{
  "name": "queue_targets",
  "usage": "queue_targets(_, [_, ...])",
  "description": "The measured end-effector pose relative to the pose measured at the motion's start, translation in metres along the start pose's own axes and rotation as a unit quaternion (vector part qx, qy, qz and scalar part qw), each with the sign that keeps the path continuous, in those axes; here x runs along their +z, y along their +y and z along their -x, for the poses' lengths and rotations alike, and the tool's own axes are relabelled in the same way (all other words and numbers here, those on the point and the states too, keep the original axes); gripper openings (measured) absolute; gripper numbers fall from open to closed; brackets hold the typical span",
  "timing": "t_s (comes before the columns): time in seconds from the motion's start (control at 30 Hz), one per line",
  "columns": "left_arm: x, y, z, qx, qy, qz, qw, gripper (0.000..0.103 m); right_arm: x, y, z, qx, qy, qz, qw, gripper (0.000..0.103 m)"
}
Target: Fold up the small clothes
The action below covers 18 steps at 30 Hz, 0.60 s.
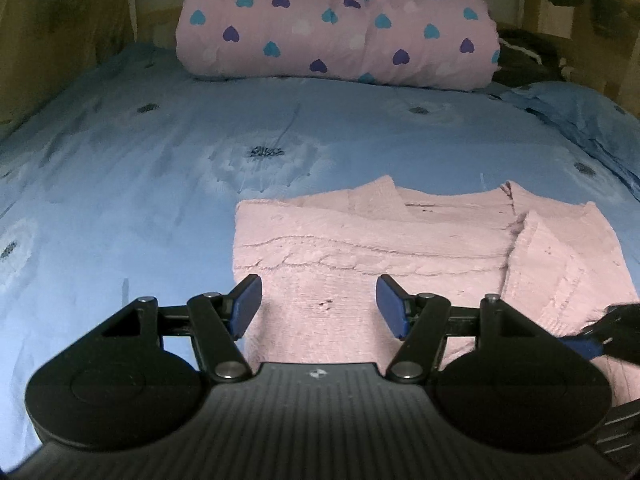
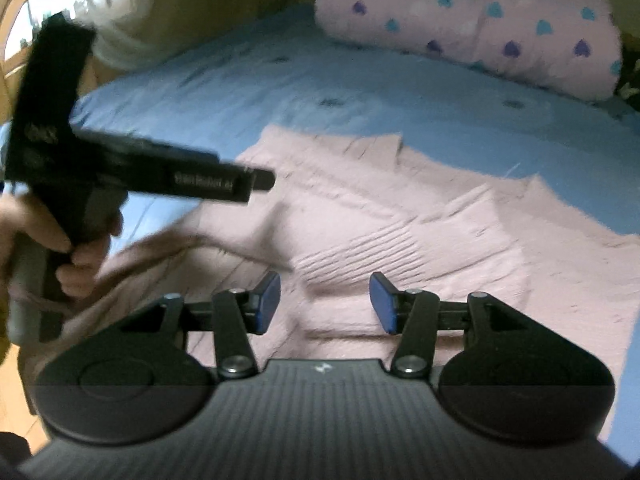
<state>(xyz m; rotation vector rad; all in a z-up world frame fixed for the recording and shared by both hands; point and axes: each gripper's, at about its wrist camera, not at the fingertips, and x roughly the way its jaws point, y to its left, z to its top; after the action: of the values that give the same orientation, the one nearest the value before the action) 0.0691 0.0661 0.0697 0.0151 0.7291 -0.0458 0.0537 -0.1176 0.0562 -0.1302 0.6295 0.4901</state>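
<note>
A pink knitted sweater point(image 1: 360, 248) lies partly folded on the blue bed sheet point(image 1: 140, 184). My left gripper point(image 1: 319, 306) is open and empty, just above the sweater's near left part. My right gripper point(image 2: 325, 300) is open and empty over the sweater point(image 2: 400, 232), with a ribbed folded sleeve ahead of it. In the right wrist view the left gripper's body point(image 2: 132, 172) shows side-on at the left, held in a hand, with a blurred edge of the sweater beneath it. The right gripper's tip point(image 1: 616, 332) shows at the right edge of the left wrist view.
A rolled pink quilt with blue and purple hearts point(image 1: 340, 24) lies at the head of the bed. A blue pillow point(image 1: 580, 120) and dark items sit at the far right. A wall runs along the left. The bed's near left edge and wooden floor point(image 2: 16, 392) show.
</note>
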Motion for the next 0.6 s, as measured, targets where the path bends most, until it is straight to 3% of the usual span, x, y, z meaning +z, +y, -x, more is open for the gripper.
queue_targets(0.1, [-0.001,-0.002,0.001,-0.001,-0.004,-0.006,1.0000,0.069,-0.004,0.003,-0.017,-0.001,0.020,0.000,1.000,0.051])
queue_targets(0.3, [-0.003,-0.005,-0.001,-0.004,0.002,-0.005,1.0000,0.069,-0.011,0.008,-0.026,-0.019,0.013,0.010,1.000,0.050])
queue_targets(0.37, [-0.003,-0.006,-0.002,-0.004,0.004,-0.007,1.0000,0.069,-0.012,0.009,-0.027,-0.028,0.010,0.011,0.999,0.042])
queue_targets(0.4, [-0.003,-0.007,-0.002,-0.005,0.004,-0.009,0.9999,0.069,-0.012,0.010,-0.028,-0.043,0.010,0.016,0.999,0.027])
queue_targets(0.6, [0.002,-0.010,-0.003,-0.003,-0.001,-0.031,0.9995,0.069,-0.012,0.002,-0.010,-0.041,-0.014,0.000,0.999,0.013])
